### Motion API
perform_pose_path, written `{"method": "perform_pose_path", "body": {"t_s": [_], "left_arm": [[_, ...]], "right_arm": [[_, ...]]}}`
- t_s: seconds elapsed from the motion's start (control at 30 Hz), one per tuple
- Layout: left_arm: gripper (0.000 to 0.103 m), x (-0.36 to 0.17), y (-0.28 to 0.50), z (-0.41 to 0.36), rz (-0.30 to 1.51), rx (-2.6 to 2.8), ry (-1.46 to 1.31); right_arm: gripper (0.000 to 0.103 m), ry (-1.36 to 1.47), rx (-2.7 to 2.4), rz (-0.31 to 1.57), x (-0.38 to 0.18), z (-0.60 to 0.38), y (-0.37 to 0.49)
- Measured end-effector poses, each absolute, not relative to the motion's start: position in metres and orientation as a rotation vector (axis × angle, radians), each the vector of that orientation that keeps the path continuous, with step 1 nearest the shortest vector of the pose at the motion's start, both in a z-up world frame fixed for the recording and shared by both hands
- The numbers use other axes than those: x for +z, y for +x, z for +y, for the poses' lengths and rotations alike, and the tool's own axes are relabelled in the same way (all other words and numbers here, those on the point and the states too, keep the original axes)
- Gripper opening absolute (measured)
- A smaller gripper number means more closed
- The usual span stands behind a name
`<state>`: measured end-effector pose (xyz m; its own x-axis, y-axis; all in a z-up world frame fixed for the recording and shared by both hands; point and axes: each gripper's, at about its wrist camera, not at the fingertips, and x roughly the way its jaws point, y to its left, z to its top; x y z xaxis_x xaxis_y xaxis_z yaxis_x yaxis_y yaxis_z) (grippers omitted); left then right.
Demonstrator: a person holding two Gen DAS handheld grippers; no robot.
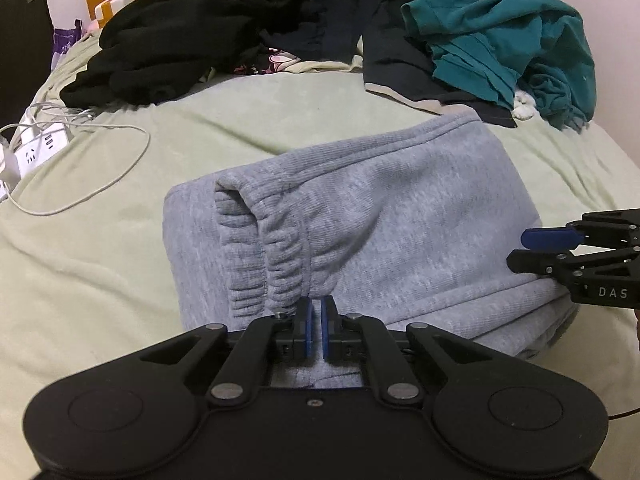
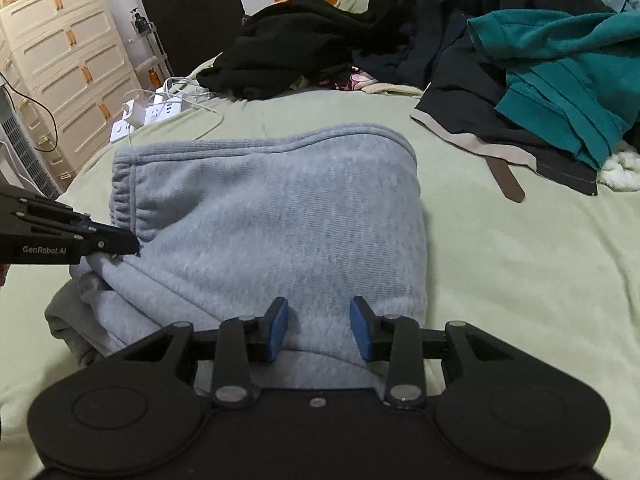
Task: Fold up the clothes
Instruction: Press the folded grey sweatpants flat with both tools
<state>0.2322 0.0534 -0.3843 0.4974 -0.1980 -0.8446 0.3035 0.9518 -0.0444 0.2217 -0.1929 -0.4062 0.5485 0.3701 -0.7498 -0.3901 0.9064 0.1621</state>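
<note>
Directly ahead: grey sweatpants (image 1: 360, 220); left gripper (image 1: 316, 312) closed beside waistband; right gripper (image 2: 319, 320) parted, empty.

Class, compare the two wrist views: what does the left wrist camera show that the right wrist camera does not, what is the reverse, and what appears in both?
Only the left wrist view: the gathered elastic cuff folded over on top of the garment.

Only the right wrist view: the cream drawer unit and the brown strap.

Both: the folded grey sweatpants on the green bedsheet, the teal garment, black clothes, white power strips, the left gripper and the right gripper.
</note>
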Motion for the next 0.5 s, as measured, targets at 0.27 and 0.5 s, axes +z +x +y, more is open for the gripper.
{"method": "perform_pose_path", "body": {"t_s": [0.27, 0.5], "left_arm": [[0.083, -0.339, 0.224, 0.08, 0.929, -0.293, 0.041], [0.085, -0.367, 0.24, 0.11, 1.033, -0.256, -0.101]], "right_arm": [[0.085, -0.029, 0.493, 0.904, -0.382, -0.21, 0.235], [0.097, 0.225, 0.514, 0.973, -0.404, -0.235, 0.268]]}}
